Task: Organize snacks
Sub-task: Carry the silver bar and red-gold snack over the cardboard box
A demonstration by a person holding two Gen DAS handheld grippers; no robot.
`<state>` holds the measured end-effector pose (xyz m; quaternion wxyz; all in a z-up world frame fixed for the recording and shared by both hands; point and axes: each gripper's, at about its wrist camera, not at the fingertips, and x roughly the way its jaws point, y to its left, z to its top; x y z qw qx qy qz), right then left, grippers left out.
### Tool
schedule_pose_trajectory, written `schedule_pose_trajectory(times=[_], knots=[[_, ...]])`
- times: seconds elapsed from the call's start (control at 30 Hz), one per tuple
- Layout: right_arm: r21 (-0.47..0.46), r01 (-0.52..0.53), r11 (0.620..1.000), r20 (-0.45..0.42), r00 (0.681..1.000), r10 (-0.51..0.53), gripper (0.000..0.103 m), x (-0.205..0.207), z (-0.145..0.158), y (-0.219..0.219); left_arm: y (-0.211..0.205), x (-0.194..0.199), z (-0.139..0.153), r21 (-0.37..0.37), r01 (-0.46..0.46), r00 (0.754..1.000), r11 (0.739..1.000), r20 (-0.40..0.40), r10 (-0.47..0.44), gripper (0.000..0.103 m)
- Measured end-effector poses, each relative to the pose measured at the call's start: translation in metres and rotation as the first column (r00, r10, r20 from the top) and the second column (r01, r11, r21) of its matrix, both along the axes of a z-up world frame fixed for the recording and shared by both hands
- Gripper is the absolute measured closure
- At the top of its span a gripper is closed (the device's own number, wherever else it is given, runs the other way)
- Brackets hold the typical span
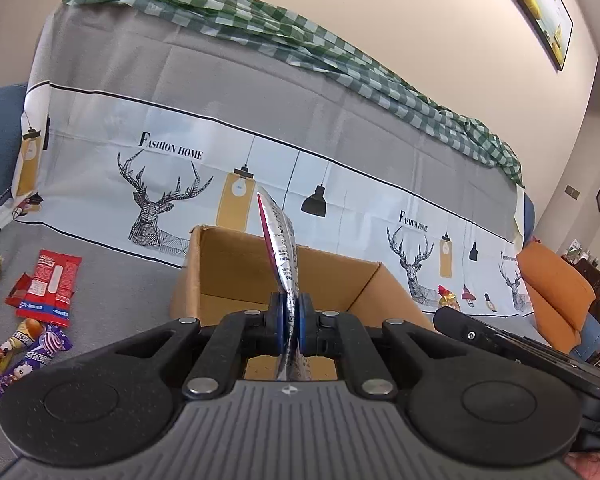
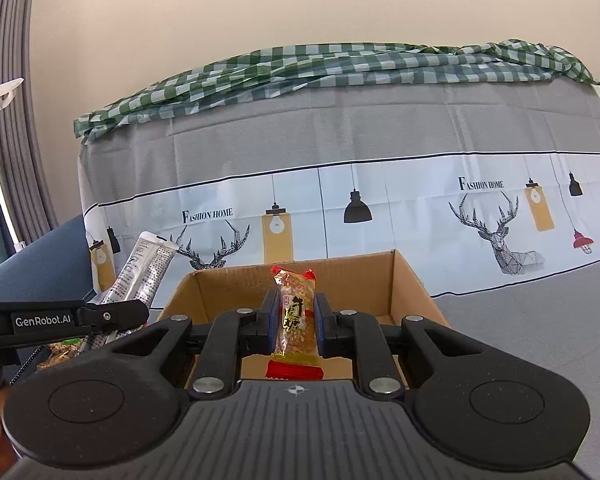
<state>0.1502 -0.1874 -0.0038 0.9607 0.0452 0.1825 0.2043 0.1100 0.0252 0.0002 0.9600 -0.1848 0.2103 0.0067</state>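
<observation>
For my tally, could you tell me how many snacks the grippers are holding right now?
2. The left gripper pinches a silver packet; the right gripper clamps a peanut candy. Both are near the cardboard box.

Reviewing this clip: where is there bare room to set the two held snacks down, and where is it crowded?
The cardboard box looks empty: bare floor shows between its walls in both wrist views. The grey sofa cover right of the box is also bare. It is crowded left of the box, where the red packet and purple candies lie, and between the two grippers.
</observation>
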Motion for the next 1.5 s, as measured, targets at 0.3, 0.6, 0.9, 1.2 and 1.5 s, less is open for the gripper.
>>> schedule_pose_trajectory(times=[0.3, 0.6, 0.9, 1.2, 1.5], knots=[[-0.005, 0.006, 1.0, 0.004, 1.0, -0.006, 0.084, 0.0, -0.001, -0.002, -0.004, 0.002, 0.0, 0.005, 0.016, 1.0, 1.0, 0.005, -0.016, 0.096], [-0.015, 0.004, 1.0, 0.016, 1.0, -0.004, 0.085, -0.001, -0.001, -0.001, -0.005, 0.001, 0.0, 0.006, 0.028, 1.0, 1.0, 0.009, -0.029, 0.096], [-0.018, -0.001, 1.0, 0.008, 1.0, 0.001, 0.084, -0.001, -0.002, 0.001, -0.007, 0.002, 0.0, 0.0, 0.038, 0.999, 0.999, 0.013, -0.038, 0.096], [-0.026, -0.013, 1.0, 0.007, 1.0, 0.013, 0.084, 0.0, -0.003, 0.003, -0.008, 0.002, 0.0, -0.002, 0.04, 0.999, 0.999, 0.014, -0.04, 0.096], [-0.027, -0.019, 0.999, 0.008, 1.0, 0.019, 0.084, -0.002, -0.002, 0.008, -0.008, 0.003, -0.001, -0.002, 0.048, 0.999, 0.999, 0.015, -0.048, 0.096]])
